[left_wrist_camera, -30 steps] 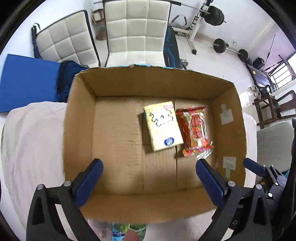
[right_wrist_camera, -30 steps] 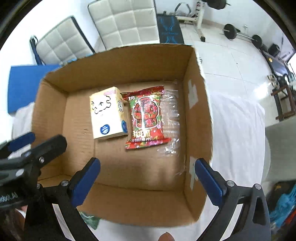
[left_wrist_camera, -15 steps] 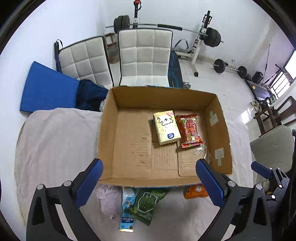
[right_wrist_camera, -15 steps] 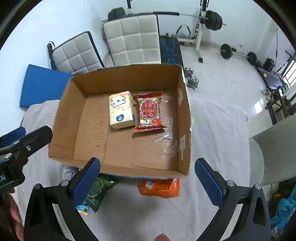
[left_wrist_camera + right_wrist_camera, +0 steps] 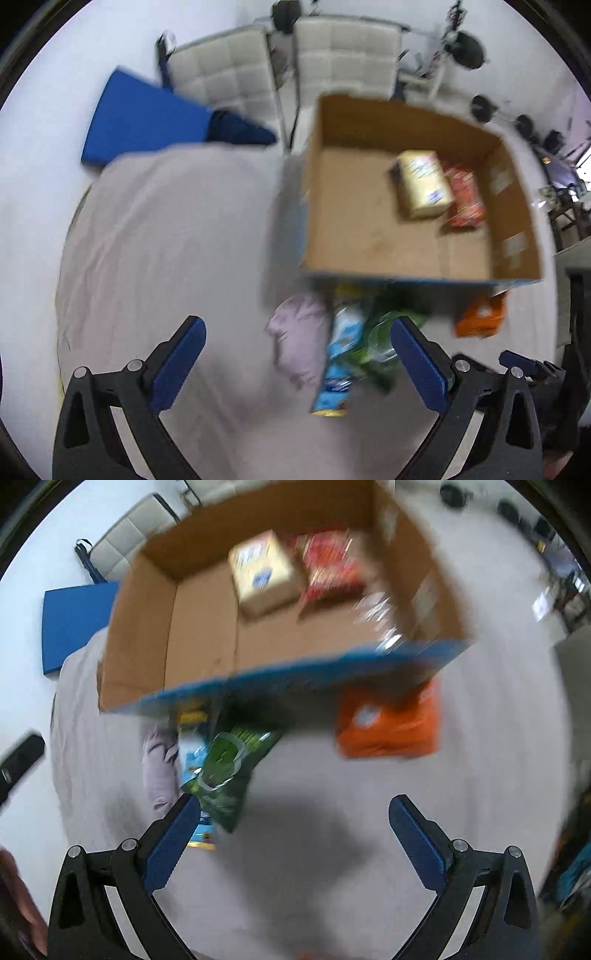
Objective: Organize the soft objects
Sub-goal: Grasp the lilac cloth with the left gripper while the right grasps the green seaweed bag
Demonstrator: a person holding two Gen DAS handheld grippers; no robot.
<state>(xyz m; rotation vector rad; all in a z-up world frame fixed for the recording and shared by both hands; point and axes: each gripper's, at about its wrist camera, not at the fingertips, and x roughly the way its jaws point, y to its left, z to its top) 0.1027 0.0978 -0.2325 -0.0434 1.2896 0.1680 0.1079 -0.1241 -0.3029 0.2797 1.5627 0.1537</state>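
A cardboard box (image 5: 369, 236) (image 5: 207, 646) stands on the cloth-covered table and holds a yellow tissue pack (image 5: 423, 188) (image 5: 264, 574) and a red snack bag (image 5: 463, 199) (image 5: 330, 568). In front of the box lie a lilac cloth (image 5: 299, 339) (image 5: 159, 764), a light blue packet (image 5: 341, 354), a green bag (image 5: 384, 336) (image 5: 229, 771) and an orange pack (image 5: 480, 317) (image 5: 388, 727). My left gripper (image 5: 299, 365) is open and empty, above the lilac cloth and blue packet. My right gripper (image 5: 295, 842) is open and empty, over bare cloth between the green bag and orange pack. Both views are blurred.
Two white padded chairs (image 5: 295, 62) and a blue mat (image 5: 144, 122) stand behind the table. Gym weights (image 5: 469, 51) sit on the floor at the back right. The pale tablecloth (image 5: 166, 240) stretches left of the box.
Both grippers have pulled back from over the box toward the table's near side. The loose items in front of the box now show. Both stay open.
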